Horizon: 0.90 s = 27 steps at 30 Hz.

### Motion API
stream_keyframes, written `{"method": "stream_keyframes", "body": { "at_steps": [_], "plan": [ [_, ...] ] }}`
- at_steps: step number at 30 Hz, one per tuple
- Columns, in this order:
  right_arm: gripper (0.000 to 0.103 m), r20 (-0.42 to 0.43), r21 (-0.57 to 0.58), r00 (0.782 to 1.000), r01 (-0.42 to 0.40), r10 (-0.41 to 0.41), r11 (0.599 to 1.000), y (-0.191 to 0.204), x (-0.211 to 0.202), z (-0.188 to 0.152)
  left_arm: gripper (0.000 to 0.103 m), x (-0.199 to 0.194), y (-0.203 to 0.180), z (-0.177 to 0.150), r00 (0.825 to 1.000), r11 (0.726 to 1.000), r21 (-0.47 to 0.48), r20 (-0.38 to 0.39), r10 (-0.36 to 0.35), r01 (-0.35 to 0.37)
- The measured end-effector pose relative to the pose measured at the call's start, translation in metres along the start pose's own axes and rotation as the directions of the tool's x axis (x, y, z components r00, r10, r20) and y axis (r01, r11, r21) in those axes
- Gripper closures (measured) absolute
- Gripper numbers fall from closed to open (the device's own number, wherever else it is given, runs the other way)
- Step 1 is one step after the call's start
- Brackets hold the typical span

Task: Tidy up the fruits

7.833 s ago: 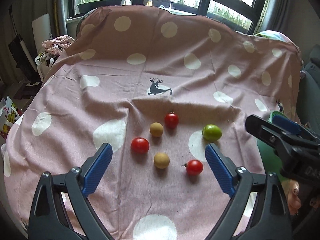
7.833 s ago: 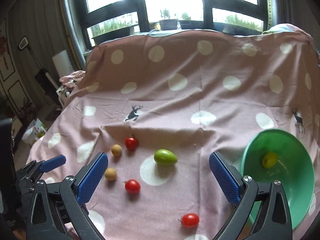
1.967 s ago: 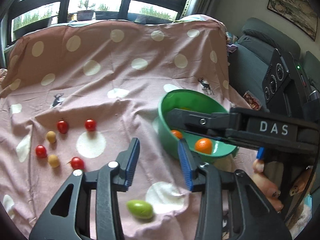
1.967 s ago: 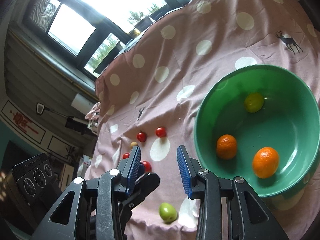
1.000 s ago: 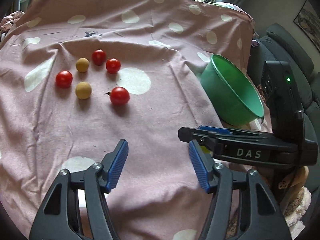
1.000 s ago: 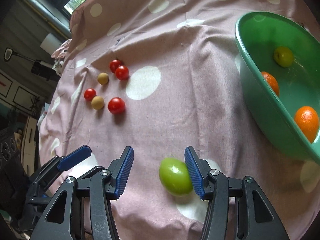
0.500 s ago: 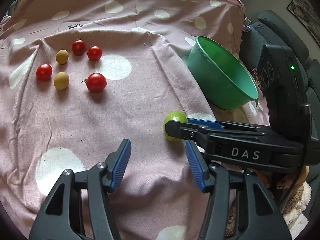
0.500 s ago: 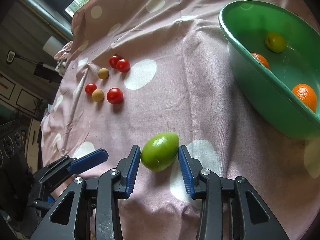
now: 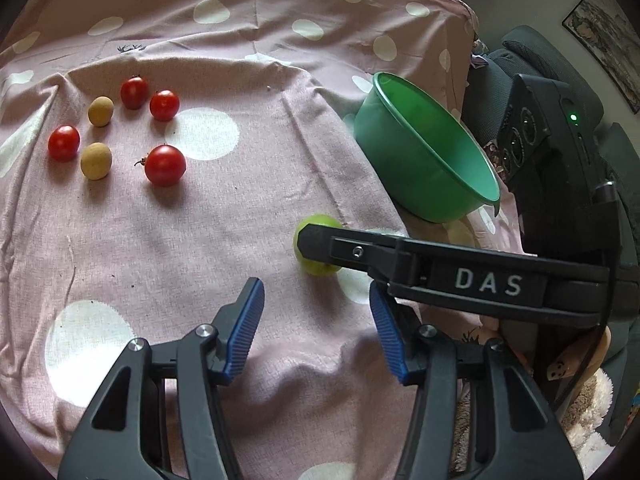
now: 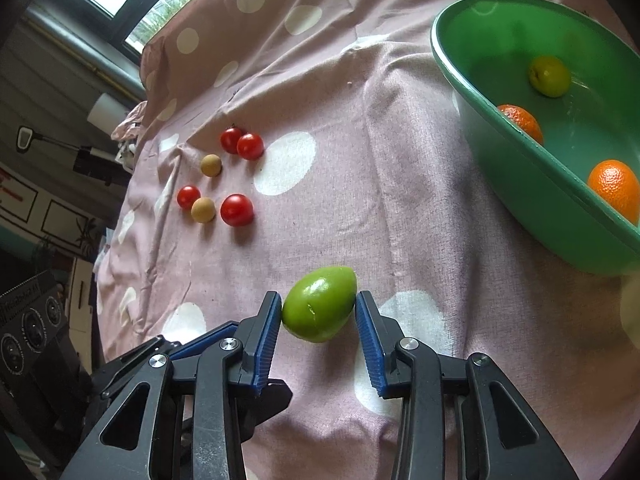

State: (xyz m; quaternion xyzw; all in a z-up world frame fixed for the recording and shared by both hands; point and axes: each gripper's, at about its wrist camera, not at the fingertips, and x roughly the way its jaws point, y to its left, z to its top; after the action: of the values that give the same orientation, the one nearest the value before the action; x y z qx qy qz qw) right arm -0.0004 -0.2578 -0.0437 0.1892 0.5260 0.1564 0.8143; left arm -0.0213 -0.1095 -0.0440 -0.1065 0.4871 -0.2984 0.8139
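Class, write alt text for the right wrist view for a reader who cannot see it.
The right gripper closes its blue fingers on a green fruit over a pink polka-dot cloth. To the right, a green bowl holds two oranges; cherry tomatoes lie beyond.

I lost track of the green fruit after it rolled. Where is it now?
The green fruit sits between the right gripper's fingers, on the pink cloth, left of the green bowl.
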Motion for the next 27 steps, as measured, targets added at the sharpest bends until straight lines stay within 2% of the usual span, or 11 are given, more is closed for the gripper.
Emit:
{"method": "stream_keyframes", "body": {
  "at_steps": [5,10,14,20,27],
  "plan": [
    [0.063,-0.029,-0.017,0.998,-0.058,0.057,0.998,0.008,0.005,-0.003,0.055,0.004,0.003,0.001,0.999,0.999,-0.026,0.011,-0.030,0.030],
    [0.063,-0.036,-0.029,0.997,-0.075,0.074,0.997,0.015,0.010,-0.004,0.062,0.001,0.002,0.001,1.000,1.000,-0.010,0.027,0.008,-0.008],
    [0.063,-0.012,-0.041,0.997,-0.078,0.077,0.996,0.019,0.003,-0.003,0.062,-0.010,-0.005,0.004,0.998,1.000,0.016,0.064,0.021,-0.023],
    [0.063,0.075,-0.066,0.993,-0.089,0.094,0.994,0.027,-0.029,0.008,0.063,-0.032,-0.033,0.024,0.985,0.994,0.089,0.161,0.055,-0.070],
    [0.063,0.229,-0.118,0.971,-0.048,0.074,0.992,0.037,-0.084,0.037,0.063,-0.050,-0.078,0.064,0.957,0.979,0.174,0.284,0.057,-0.110]
  ]
}}
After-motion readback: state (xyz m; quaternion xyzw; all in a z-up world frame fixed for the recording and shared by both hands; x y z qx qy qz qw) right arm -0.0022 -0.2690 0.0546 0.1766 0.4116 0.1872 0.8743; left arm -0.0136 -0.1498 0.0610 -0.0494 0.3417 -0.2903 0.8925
